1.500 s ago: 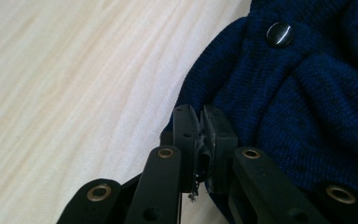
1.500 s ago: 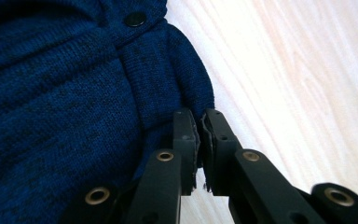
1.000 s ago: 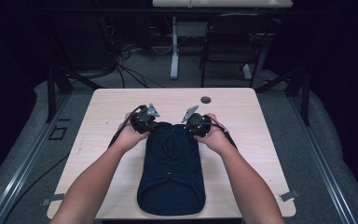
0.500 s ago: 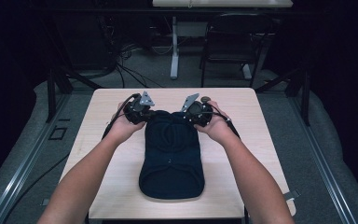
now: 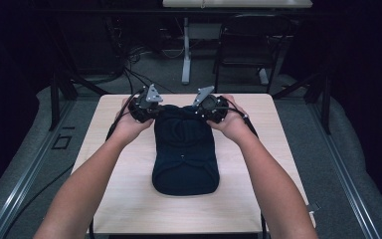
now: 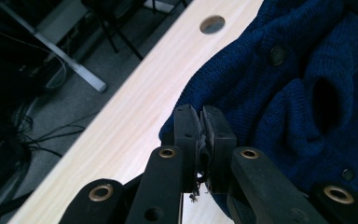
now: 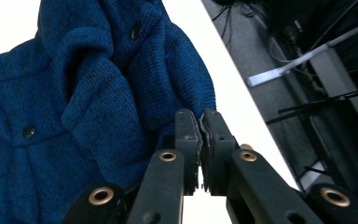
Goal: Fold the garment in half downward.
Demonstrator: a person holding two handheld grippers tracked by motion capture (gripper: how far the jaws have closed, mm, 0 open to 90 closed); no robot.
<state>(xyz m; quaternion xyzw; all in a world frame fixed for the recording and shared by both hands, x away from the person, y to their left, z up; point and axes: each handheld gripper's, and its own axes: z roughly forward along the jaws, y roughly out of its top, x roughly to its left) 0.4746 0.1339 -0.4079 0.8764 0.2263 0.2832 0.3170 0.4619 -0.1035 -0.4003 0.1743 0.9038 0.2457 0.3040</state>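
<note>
Lifted higher, both hand-held grippers (image 5: 142,106) (image 5: 213,107) clamp the blue cardigan (image 5: 185,149), pinched fabric hidden between pads

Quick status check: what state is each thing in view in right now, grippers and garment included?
Left gripper: shut on the knit's far edge.
Right gripper: shut on the knit's far edge.
Blue knit cardigan: folded, far end held by both grippers, near end on the table, buttons fastened.
Table: wooden, cardigan on its middle.
Table hole: uncovered.

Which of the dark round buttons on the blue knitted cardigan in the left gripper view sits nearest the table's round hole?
The upper dark button on the blue knitted cardigan; the other button sits low at the right edge.
</note>
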